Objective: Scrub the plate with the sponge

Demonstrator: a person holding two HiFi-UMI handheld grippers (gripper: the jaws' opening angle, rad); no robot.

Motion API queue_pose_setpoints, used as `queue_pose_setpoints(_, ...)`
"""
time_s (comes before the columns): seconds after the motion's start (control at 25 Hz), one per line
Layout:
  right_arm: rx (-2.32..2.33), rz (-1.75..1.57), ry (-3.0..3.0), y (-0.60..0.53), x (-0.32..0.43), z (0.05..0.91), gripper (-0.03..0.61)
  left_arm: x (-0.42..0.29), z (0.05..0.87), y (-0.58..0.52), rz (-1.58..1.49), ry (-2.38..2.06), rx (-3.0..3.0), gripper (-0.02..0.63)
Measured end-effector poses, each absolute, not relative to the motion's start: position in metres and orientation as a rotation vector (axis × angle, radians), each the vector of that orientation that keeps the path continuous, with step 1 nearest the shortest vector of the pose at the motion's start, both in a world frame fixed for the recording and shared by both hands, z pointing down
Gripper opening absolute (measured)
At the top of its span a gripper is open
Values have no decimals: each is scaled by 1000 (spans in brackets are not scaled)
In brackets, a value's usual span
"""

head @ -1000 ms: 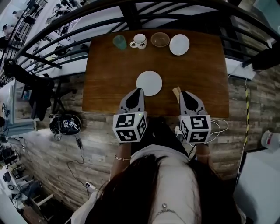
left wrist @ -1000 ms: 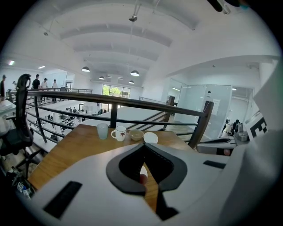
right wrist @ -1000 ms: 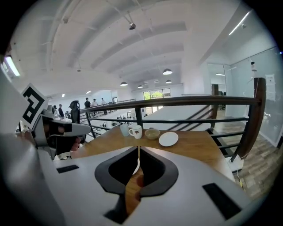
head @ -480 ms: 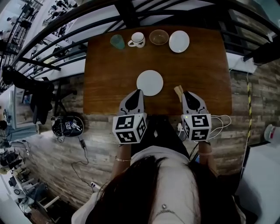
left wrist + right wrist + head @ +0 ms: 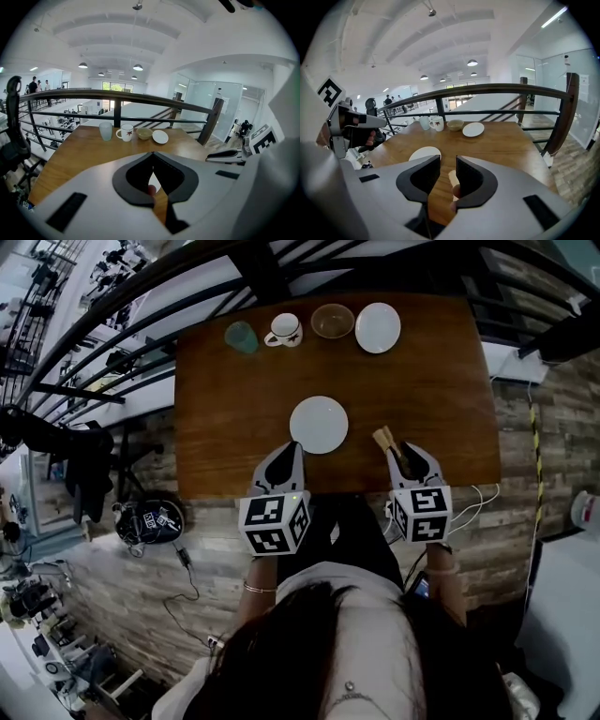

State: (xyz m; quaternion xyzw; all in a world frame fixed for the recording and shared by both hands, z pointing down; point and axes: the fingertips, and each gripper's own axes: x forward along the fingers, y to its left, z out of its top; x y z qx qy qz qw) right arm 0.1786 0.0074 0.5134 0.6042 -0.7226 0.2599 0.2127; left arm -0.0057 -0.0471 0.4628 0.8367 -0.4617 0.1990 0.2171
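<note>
A white plate (image 5: 319, 424) lies on the wooden table (image 5: 431, 381) near its front edge. My left gripper (image 5: 290, 450) hovers just short of the plate's near rim, its jaws shut with nothing in them; through them the plate (image 5: 153, 181) shows as a white sliver. A tan sponge (image 5: 383, 439) rests right of the plate. My right gripper (image 5: 404, 452) is right behind it, and its jaws have just been opening. The sponge (image 5: 453, 178) shows low in the gap of the right gripper (image 5: 448, 161), not pressed by the pads.
Along the table's far edge stand a teal cup (image 5: 241, 336), a white mug (image 5: 281, 329), a bowl (image 5: 332, 321) and a second small plate (image 5: 377, 327). A dark railing (image 5: 487, 89) runs behind the table. Cables lie on the floor at right.
Both grippers have sunk toward the table's front edge. The right gripper's jaws, shut before, now stand apart with the sponge just ahead of them. The plate has not moved.
</note>
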Motion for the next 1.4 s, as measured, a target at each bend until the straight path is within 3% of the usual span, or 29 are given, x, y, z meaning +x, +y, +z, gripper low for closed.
queue_pose_setpoints(1.4,1553,848,-1782,12,179,641,150,-18,530,-49,749,-1127,2275,11)
